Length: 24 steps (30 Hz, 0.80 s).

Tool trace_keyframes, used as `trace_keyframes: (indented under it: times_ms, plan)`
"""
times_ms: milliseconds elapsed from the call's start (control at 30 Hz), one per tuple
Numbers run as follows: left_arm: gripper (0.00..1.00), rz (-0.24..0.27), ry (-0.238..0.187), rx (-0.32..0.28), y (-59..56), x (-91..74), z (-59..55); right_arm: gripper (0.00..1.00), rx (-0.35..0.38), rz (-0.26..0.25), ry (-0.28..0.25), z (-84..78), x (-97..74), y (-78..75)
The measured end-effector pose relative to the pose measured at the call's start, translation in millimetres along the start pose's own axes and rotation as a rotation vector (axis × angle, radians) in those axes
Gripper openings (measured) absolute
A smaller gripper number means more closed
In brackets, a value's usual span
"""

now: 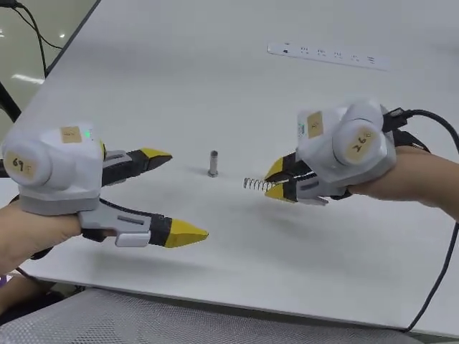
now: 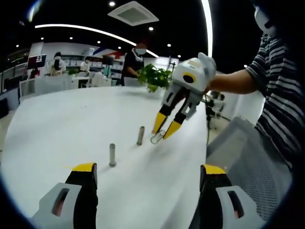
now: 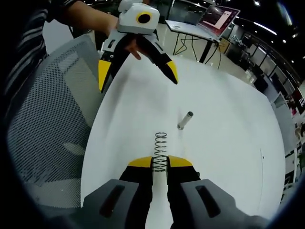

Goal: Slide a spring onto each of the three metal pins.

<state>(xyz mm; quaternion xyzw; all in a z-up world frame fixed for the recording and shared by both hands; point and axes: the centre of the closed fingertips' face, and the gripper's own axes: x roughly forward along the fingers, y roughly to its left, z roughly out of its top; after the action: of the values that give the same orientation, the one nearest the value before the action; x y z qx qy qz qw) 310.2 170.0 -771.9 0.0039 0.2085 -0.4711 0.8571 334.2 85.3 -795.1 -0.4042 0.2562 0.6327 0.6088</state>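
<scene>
Right gripper (image 1: 271,183) clamped on one end of a spring (image 1: 254,184). The spring sticks out level from the jaws, free end pointing at an upright pin (image 1: 213,163) on the white table (image 1: 215,72), near it but apart. Left gripper (image 1: 183,193) has its jaws spread wide and holds nothing, facing the right one. Second pin (image 2: 112,155) stands nearer the left gripper. Power strip (image 1: 330,56) lies well behind.

Your bench (image 1: 179,64) is white. A power strip (image 1: 330,55) lies near its far edge. A grey mesh chair (image 1: 143,319) sits at your near edge. A leafy plant (image 2: 153,76) stands beyond the bench, and an open laptop (image 3: 218,20) further off.
</scene>
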Motion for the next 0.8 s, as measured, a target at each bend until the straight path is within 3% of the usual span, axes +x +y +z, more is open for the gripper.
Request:
trace_keyframes:
  times_ms: [167, 367, 667, 800]
  plan:
    - [0.83, -0.037, 0.011, 0.009, -7.4, 6.5, 0.4, 0.07, -0.003, -0.001, 0.015, -4.2, -0.5, 4.4]
    - [0.72, -0.094, 0.022, 0.028, -16.8, 19.9, 4.7, 0.07, -0.005, 0.003, 0.020, -7.1, -1.1, 13.5]
    - [0.56, -0.157, 0.022, 0.054, -24.0, 42.4, 15.1, 0.07, 0.014, -0.008, 0.005, -7.4, -8.7, 18.4]
    - [0.55, -0.175, 0.032, 0.073, -28.0, 52.2, 16.5, 0.07, 0.021, -0.015, -0.007, -3.7, -13.4, 18.4]
